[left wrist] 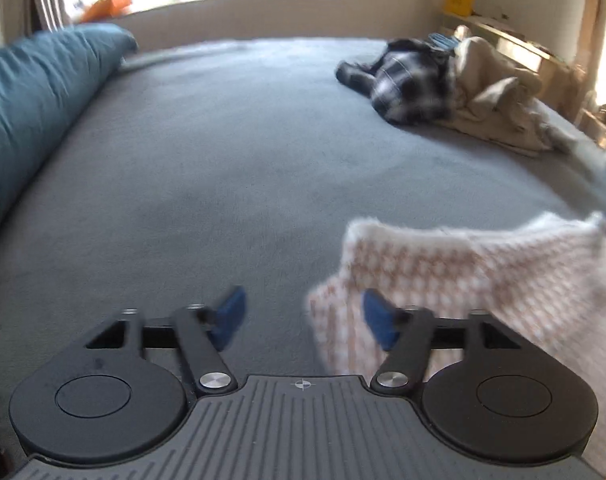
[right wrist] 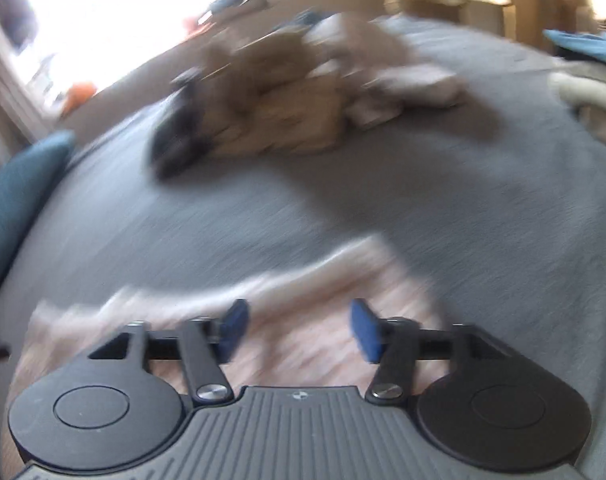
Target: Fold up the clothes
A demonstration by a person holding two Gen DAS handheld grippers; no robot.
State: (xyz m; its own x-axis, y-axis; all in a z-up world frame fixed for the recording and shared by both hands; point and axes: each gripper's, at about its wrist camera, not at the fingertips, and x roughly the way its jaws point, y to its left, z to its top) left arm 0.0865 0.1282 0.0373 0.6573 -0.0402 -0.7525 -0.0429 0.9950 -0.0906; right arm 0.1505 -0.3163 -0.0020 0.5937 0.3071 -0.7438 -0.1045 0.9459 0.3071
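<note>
We judge a fold just released: left gripper (left wrist: 303, 316) and right gripper (right wrist: 299, 330) both gape with nothing pinched, patterned cloth (left wrist: 483, 276) lying on the grey bed (left wrist: 223, 160) under them, next needing a fresh edge grasp.

Black tongs (left wrist: 303, 320) with blue pads, silver screws, ribbed grey housing.

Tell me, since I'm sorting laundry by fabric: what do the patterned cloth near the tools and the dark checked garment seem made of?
Patterned cloth: looks like a soft knit or waffle weave, white with orange-tan repeats and a fuzzy edge; blur leaves it open. Dark checked garment: apparently woven flannel-like fabric, matte, plaid in black and white.
</note>
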